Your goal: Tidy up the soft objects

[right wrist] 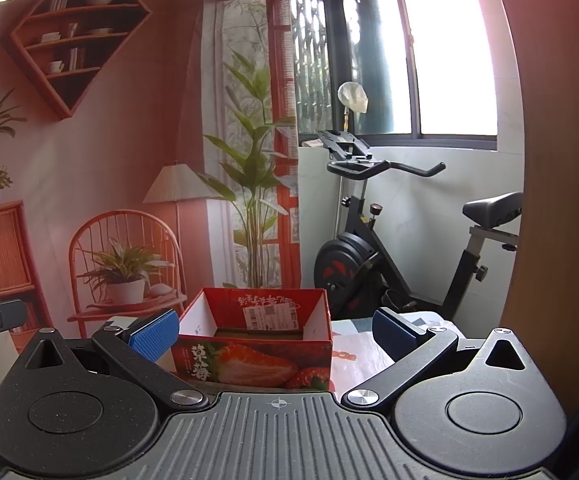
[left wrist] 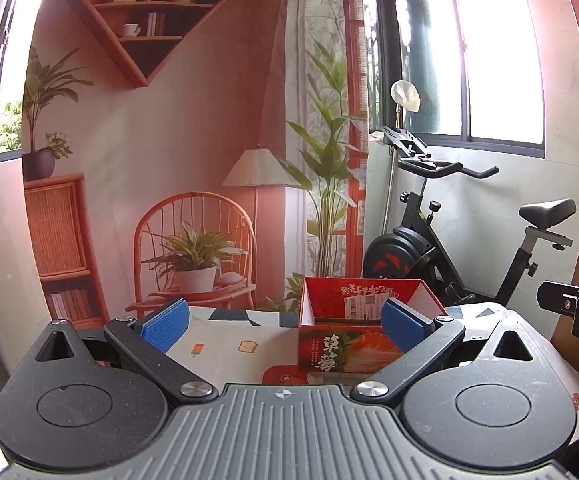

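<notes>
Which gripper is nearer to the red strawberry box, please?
Right, probably. The right gripper is centred on the strawberry box, which sits between its open jaws. The left gripper points left of the box; only its right-hand finger overlaps it.
</notes>
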Tool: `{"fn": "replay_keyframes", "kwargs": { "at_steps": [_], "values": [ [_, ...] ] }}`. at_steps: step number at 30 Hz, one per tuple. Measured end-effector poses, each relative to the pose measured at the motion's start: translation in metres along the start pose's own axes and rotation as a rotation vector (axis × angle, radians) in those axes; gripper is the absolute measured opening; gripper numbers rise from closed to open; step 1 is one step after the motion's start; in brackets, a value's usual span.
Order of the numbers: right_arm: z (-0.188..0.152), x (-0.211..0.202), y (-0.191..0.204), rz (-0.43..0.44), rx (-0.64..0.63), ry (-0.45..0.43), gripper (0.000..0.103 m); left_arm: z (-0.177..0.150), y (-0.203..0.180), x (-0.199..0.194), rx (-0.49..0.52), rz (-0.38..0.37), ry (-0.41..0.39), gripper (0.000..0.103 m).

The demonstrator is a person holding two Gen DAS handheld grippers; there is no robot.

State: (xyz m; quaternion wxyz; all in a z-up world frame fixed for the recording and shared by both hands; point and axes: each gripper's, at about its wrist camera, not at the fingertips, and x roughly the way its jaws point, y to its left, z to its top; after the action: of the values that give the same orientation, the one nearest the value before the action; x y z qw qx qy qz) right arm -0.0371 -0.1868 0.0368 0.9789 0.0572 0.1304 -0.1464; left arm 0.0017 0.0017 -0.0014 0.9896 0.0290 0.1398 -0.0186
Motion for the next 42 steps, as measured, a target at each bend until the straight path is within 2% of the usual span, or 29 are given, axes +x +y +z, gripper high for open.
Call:
{"fn": "replay_keyframes", "kwargs": {
  "at_steps": [42],
  "values": [
    [-0.0027, 0.003, -0.0003, 0.025, -0.001, 0.022, 0.103, 0.0, -0.0017, -0.0007, -0.004, -0.005, 0.017, 0.103]
  ]
}}
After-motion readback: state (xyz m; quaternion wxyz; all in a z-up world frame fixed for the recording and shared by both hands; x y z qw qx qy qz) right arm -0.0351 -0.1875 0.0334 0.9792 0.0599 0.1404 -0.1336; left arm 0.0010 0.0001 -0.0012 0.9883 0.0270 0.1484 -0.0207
